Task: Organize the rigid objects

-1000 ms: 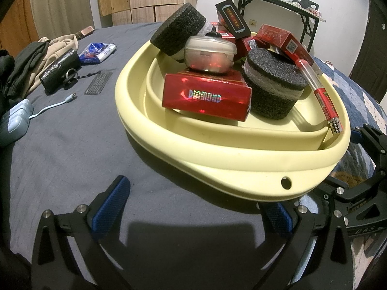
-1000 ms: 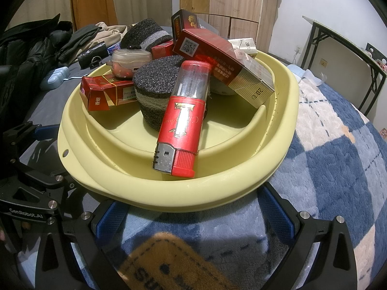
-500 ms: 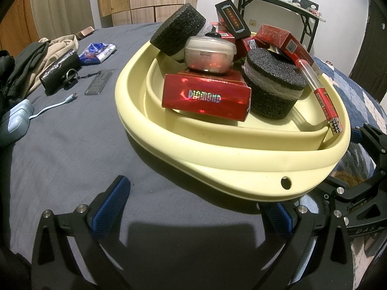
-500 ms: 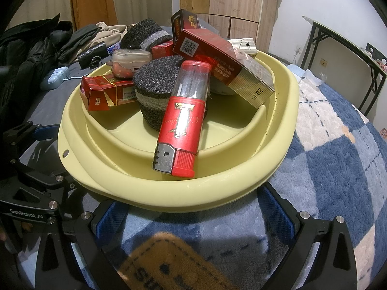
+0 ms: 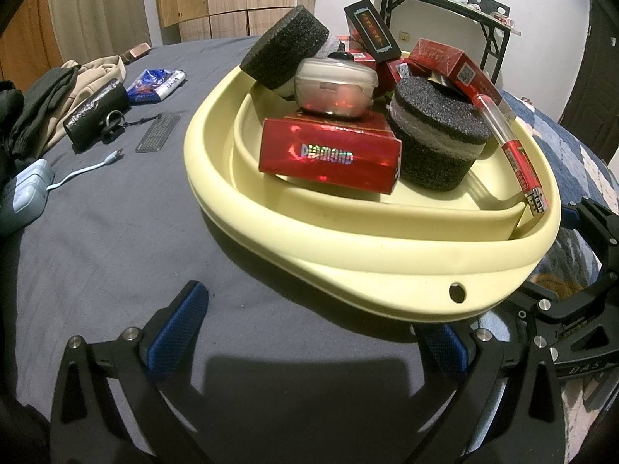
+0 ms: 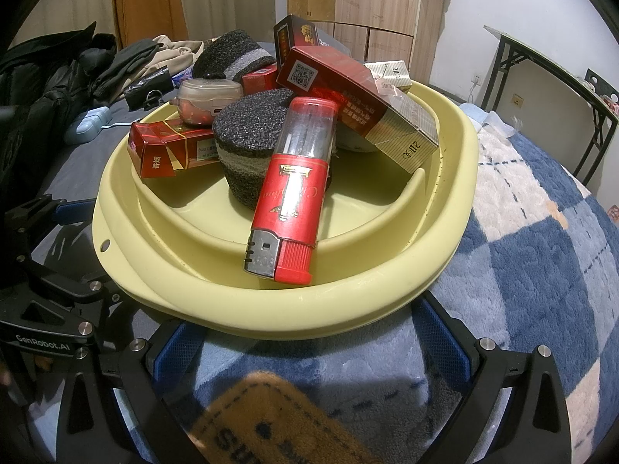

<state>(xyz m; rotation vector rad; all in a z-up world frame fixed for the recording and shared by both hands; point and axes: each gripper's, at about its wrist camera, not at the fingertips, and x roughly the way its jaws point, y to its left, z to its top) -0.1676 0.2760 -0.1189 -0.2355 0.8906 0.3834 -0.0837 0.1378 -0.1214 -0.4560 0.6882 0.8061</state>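
Note:
A pale yellow basin sits on the bed and holds several things: a red "Diamond" box, two dark foam pucks, a clear lidded case, red cigarette packs and a big red lighter leaning on the rim. My left gripper is open and empty at the basin's near edge. My right gripper is open and empty, its fingers under the basin's near rim. Each gripper shows at the side of the other's view.
On the grey sheet to the left lie a black pouch with keys, a blue snack packet, a charger with cable and piled clothes. A blue-and-white checked blanket lies to the right. A folding table stands behind.

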